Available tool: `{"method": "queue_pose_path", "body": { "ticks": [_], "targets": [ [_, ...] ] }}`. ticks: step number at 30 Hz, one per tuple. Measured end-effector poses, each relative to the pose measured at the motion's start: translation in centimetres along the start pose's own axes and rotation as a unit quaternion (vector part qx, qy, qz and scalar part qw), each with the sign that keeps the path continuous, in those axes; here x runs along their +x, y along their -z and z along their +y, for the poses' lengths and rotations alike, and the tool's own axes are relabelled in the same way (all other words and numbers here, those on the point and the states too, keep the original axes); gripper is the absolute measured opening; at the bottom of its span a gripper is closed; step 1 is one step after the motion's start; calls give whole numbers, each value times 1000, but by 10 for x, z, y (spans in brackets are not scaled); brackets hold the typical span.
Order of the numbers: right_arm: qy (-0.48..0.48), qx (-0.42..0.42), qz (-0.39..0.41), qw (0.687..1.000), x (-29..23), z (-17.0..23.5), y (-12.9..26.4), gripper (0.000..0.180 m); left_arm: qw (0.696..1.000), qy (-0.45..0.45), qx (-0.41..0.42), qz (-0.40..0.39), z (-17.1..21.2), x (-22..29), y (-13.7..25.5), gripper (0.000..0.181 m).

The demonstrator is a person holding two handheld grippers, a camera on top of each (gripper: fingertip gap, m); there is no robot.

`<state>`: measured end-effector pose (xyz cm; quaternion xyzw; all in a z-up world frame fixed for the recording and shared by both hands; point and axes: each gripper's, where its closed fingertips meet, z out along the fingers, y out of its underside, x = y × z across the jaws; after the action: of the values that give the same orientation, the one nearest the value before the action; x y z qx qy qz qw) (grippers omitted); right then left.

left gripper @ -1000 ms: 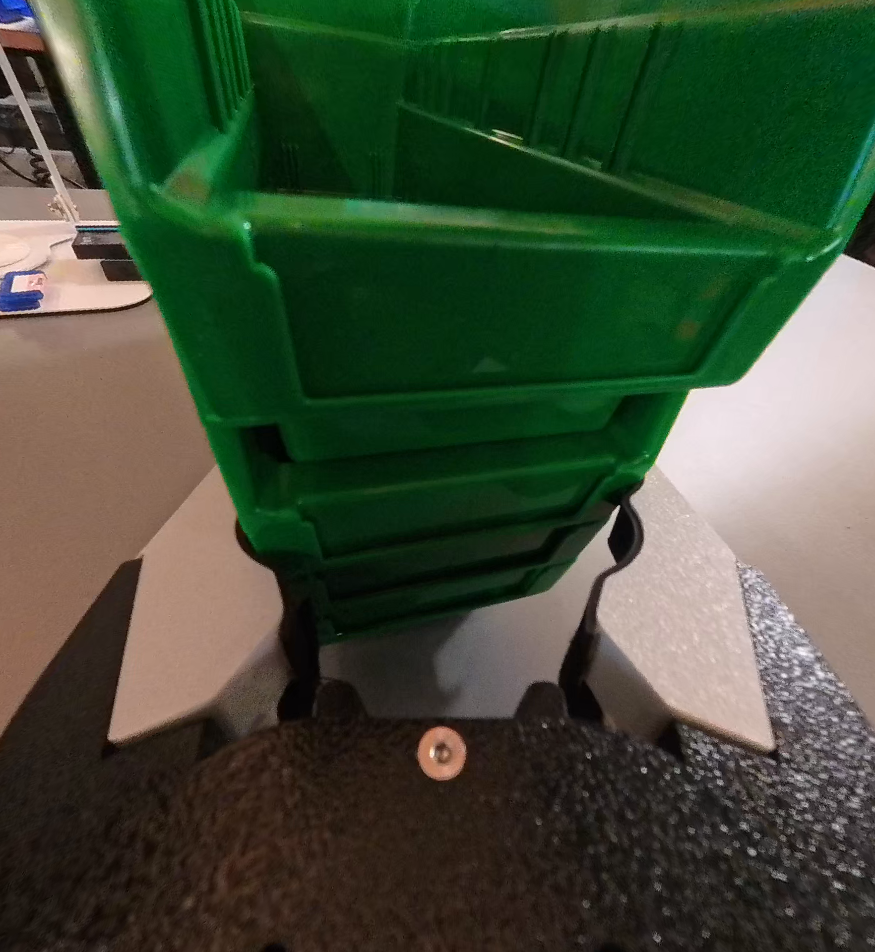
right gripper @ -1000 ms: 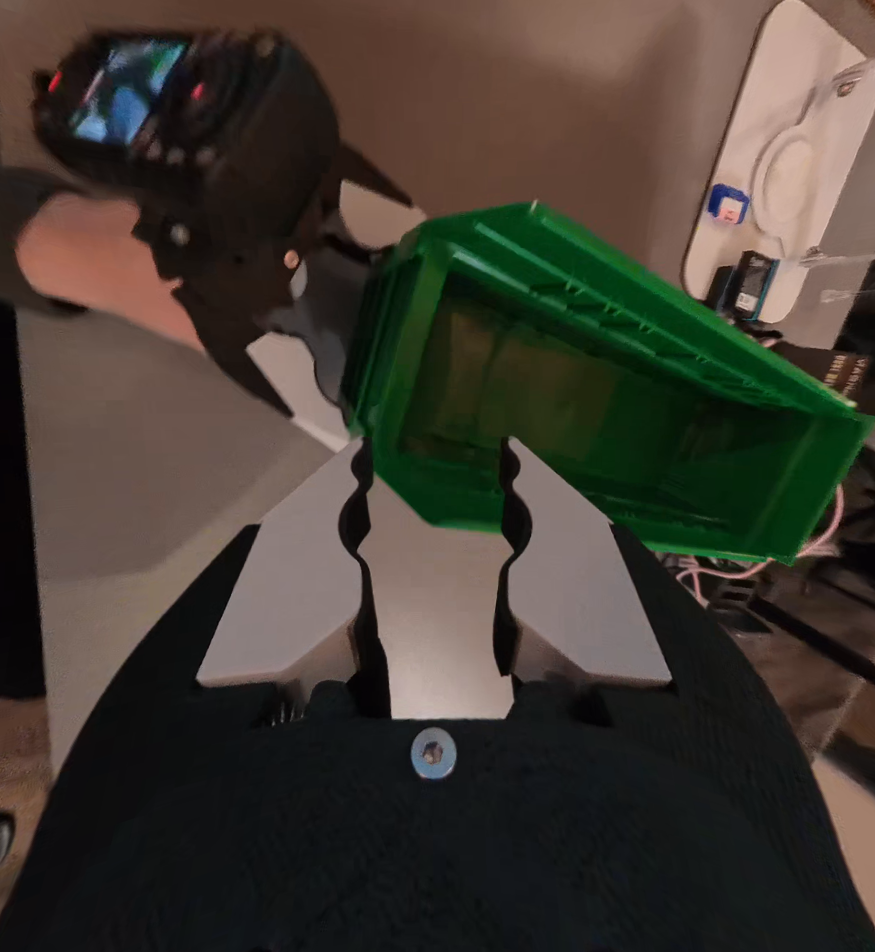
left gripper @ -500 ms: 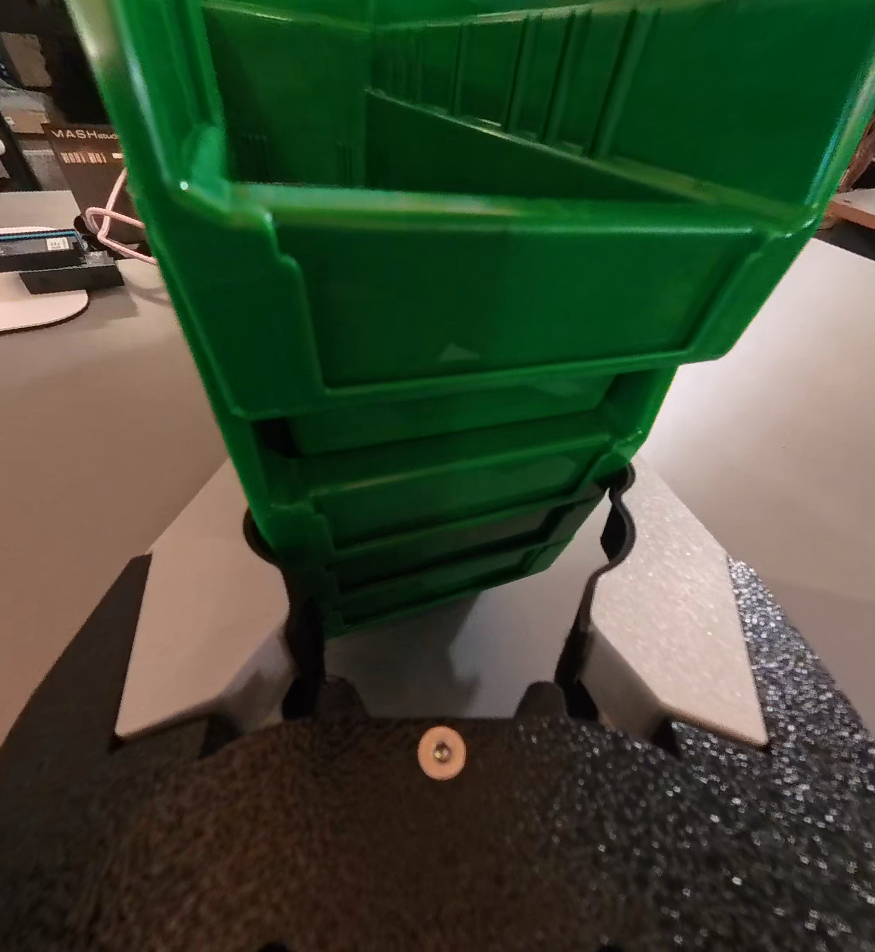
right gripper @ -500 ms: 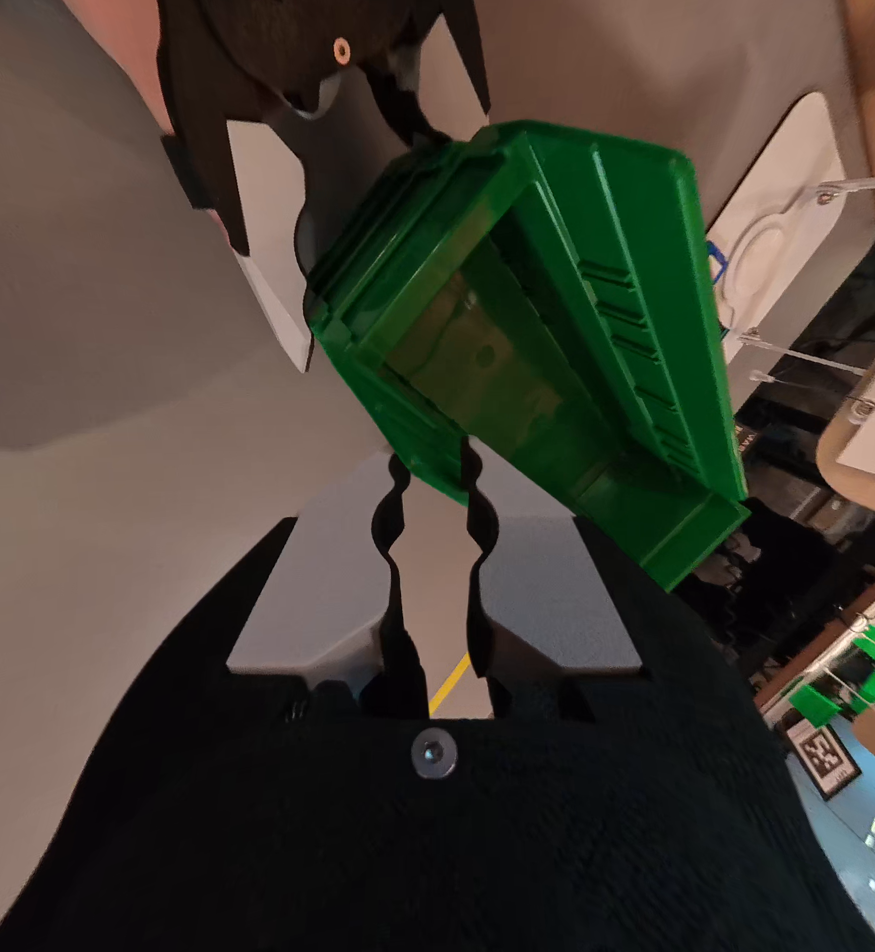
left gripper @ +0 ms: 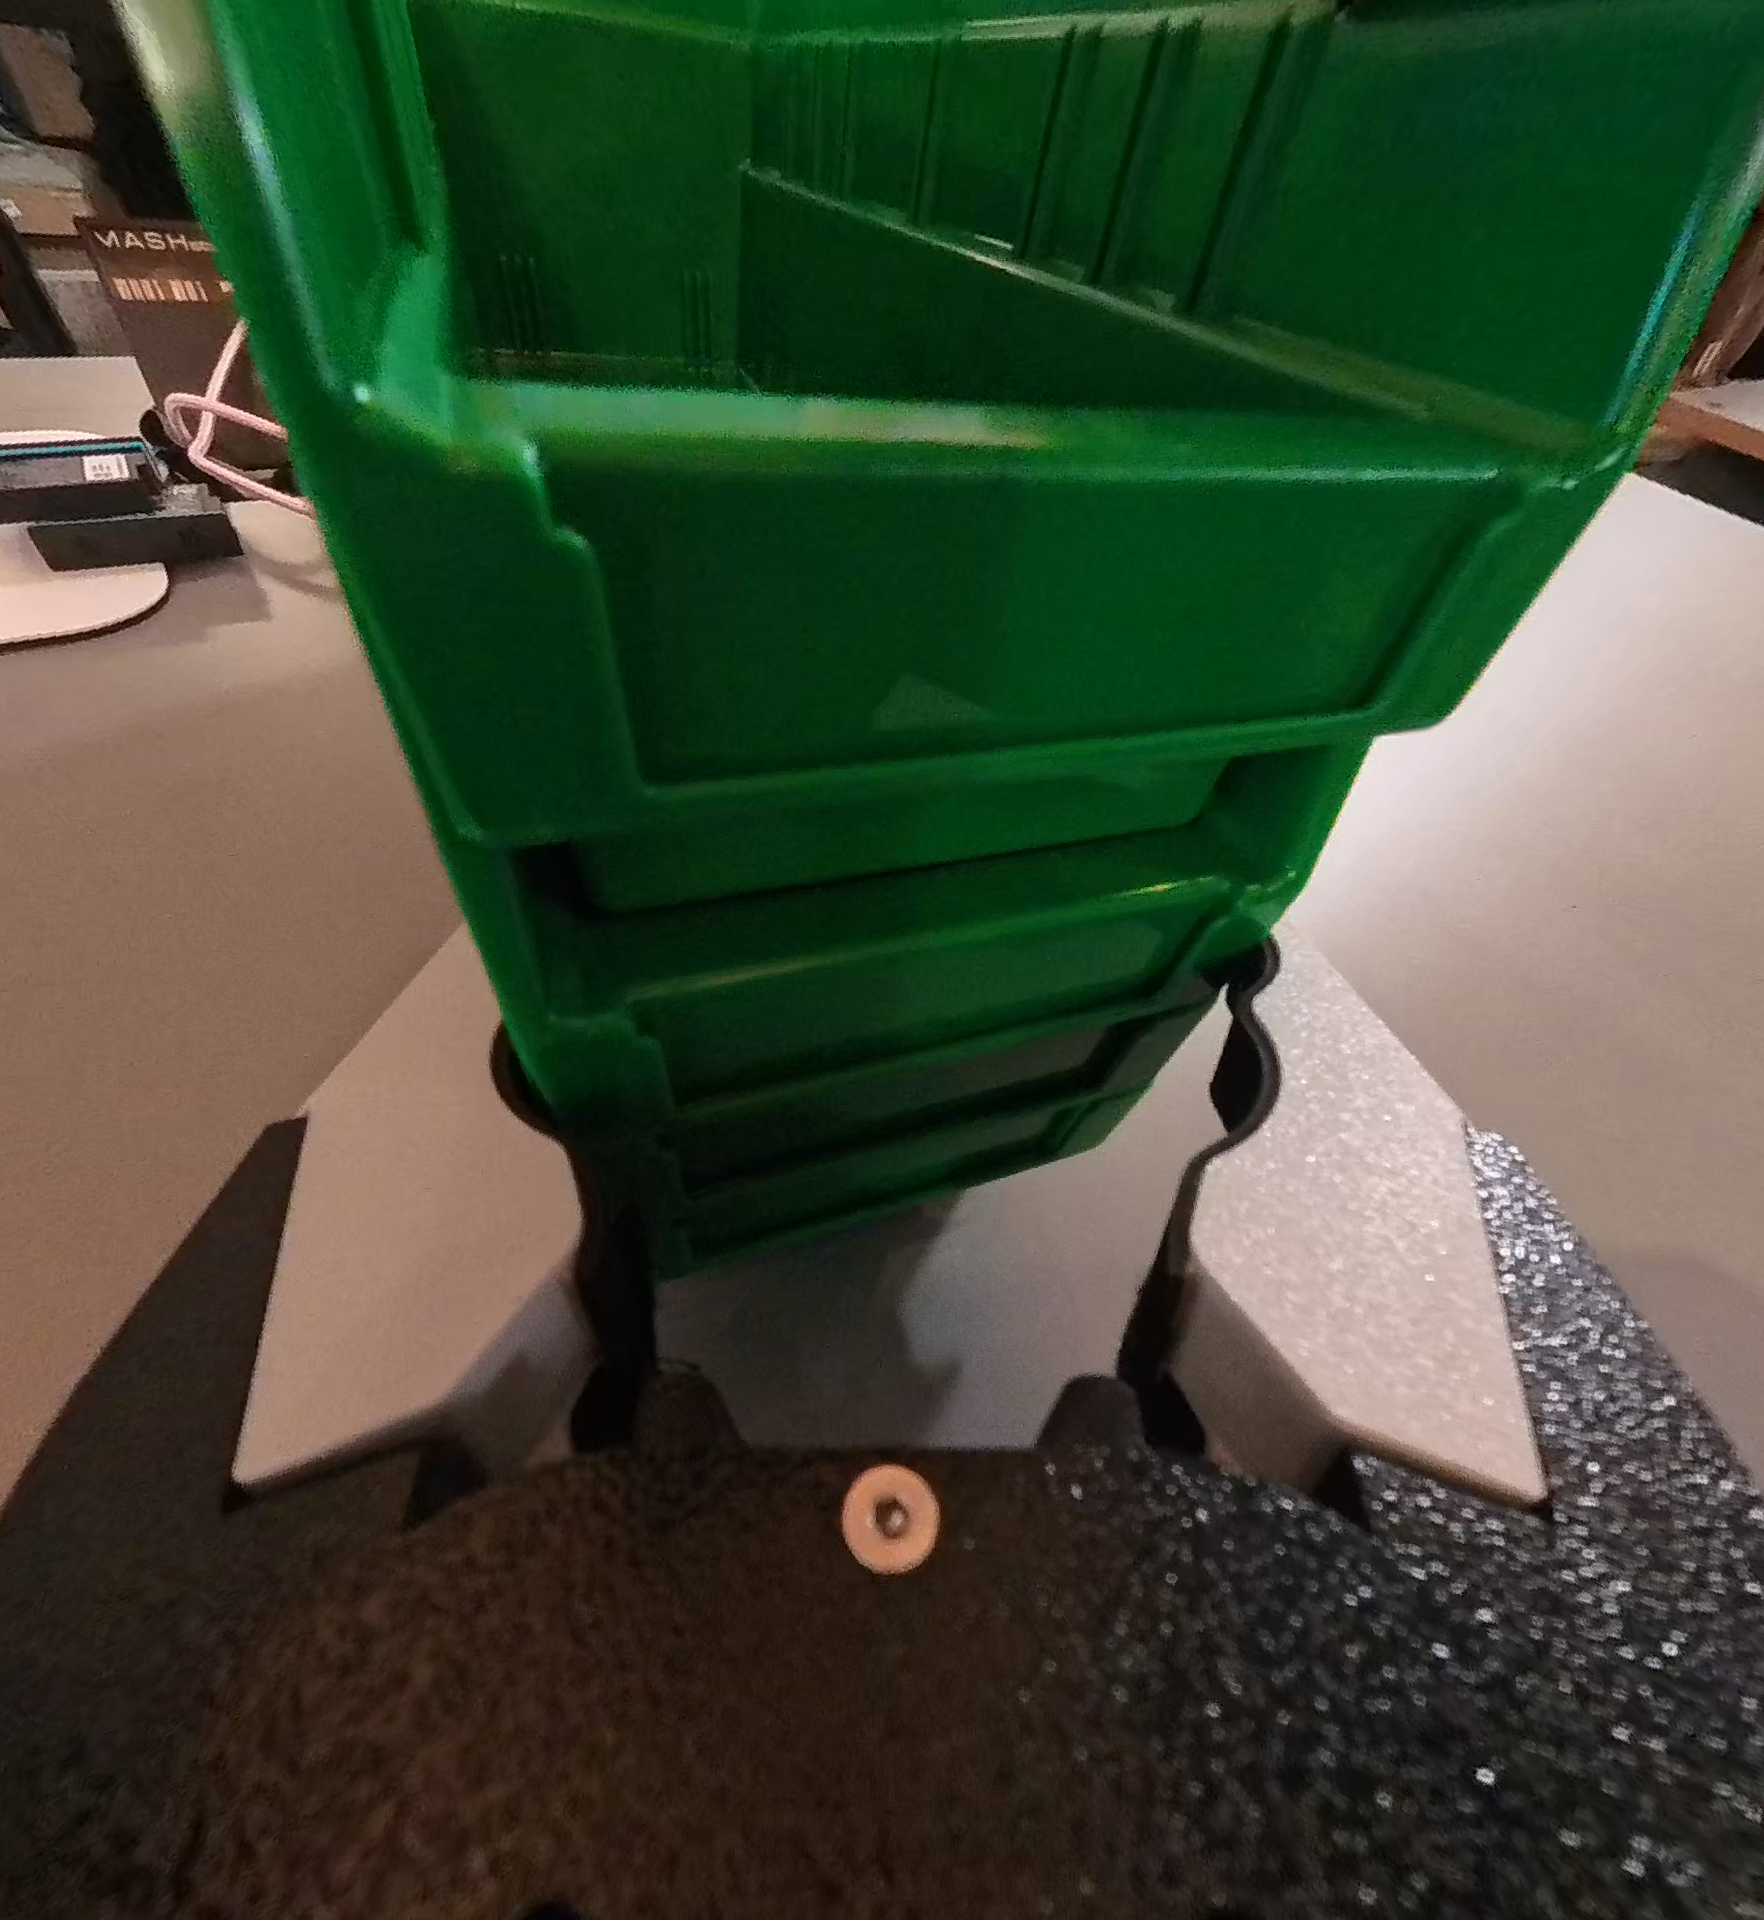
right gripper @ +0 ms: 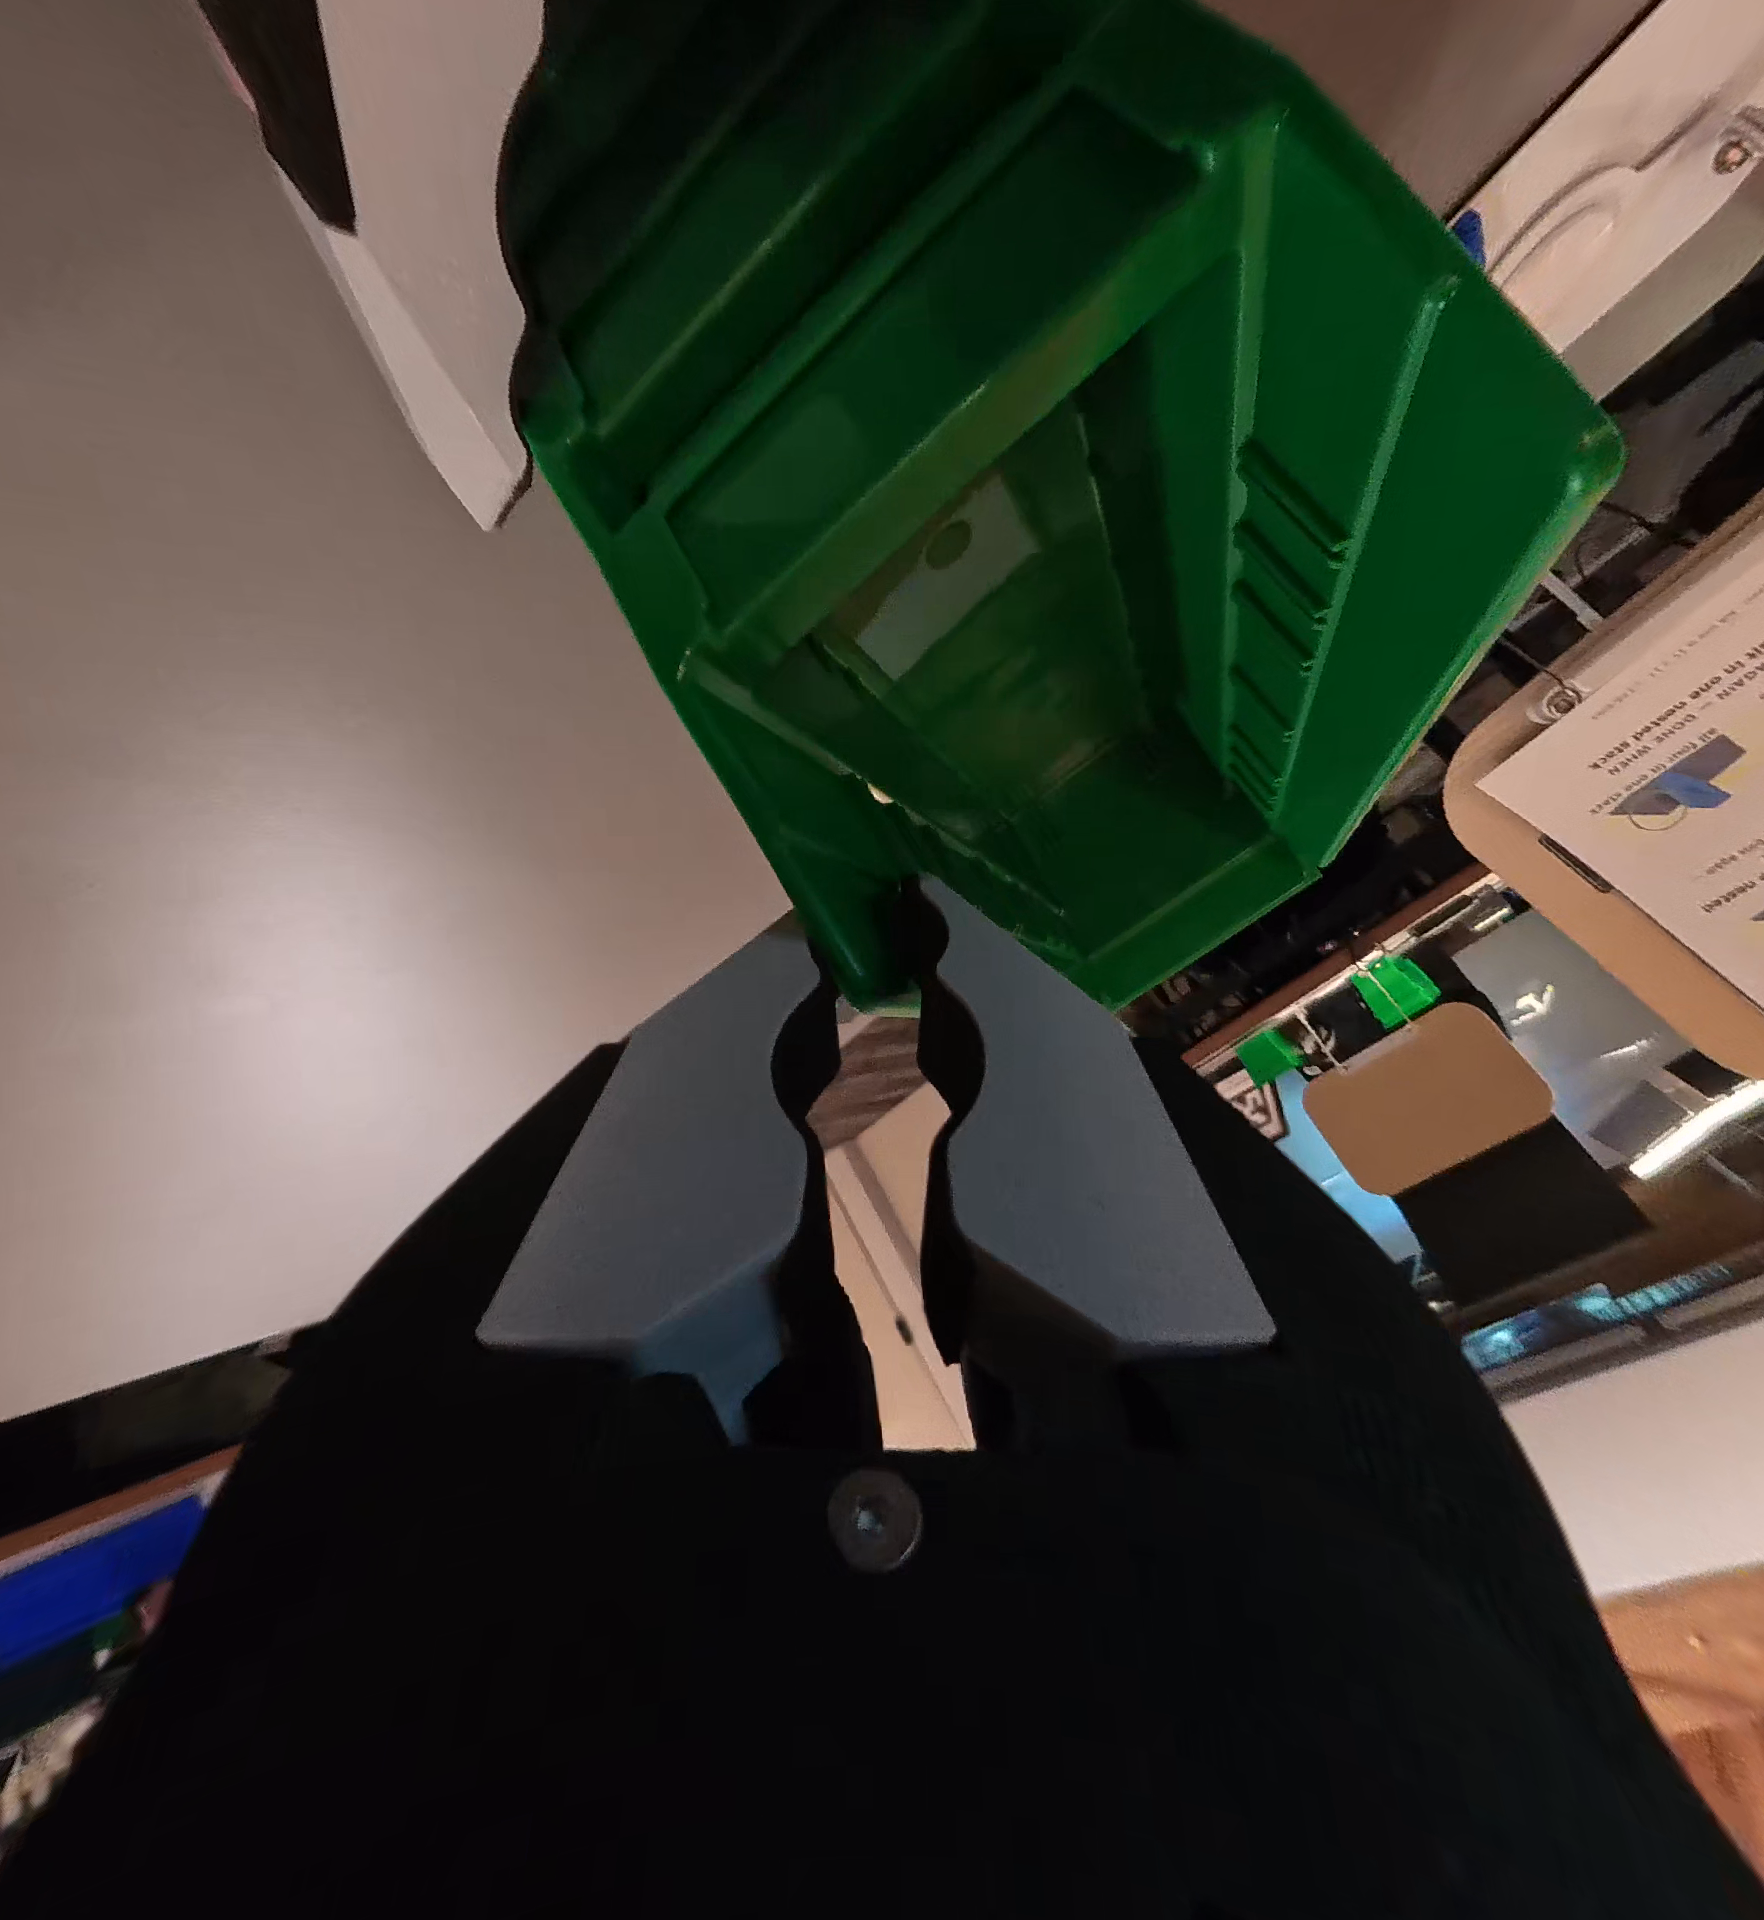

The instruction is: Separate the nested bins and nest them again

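Right claw [right gripper: 873, 987] now pinching green bin stack [right gripper: 1013, 499] corner; left claw [left gripper: 883, 1049] grips front.

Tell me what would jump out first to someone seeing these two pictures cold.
The stack of nested green bins dominates, filling the upper middle of the left wrist view and held off the grey table. The left gripper clamps the stack's lower end between its fingers. In the right wrist view, the right gripper pinches a corner edge of the stack, which hangs tilted at centre frame.
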<state>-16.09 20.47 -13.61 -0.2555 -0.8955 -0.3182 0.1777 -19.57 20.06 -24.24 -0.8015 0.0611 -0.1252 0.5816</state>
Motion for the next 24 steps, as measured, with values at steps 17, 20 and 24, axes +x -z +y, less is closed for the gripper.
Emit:
{"method": "queue_pose_path", "body": {
  "ticks": [17,20,24],
  "targets": [
    [-386,295,-258,835,34,-67,40,51,1000,1,14,-1,-2,0,-1,129],
    [-375,212,-276,859,21,-73,11,53,1000,2,14,0,-2,0,-1,129],
    [-360,194,-276,870,15,-85,-7,30,1000,7,12,1,-2,0,-1,129]
  ]
}}
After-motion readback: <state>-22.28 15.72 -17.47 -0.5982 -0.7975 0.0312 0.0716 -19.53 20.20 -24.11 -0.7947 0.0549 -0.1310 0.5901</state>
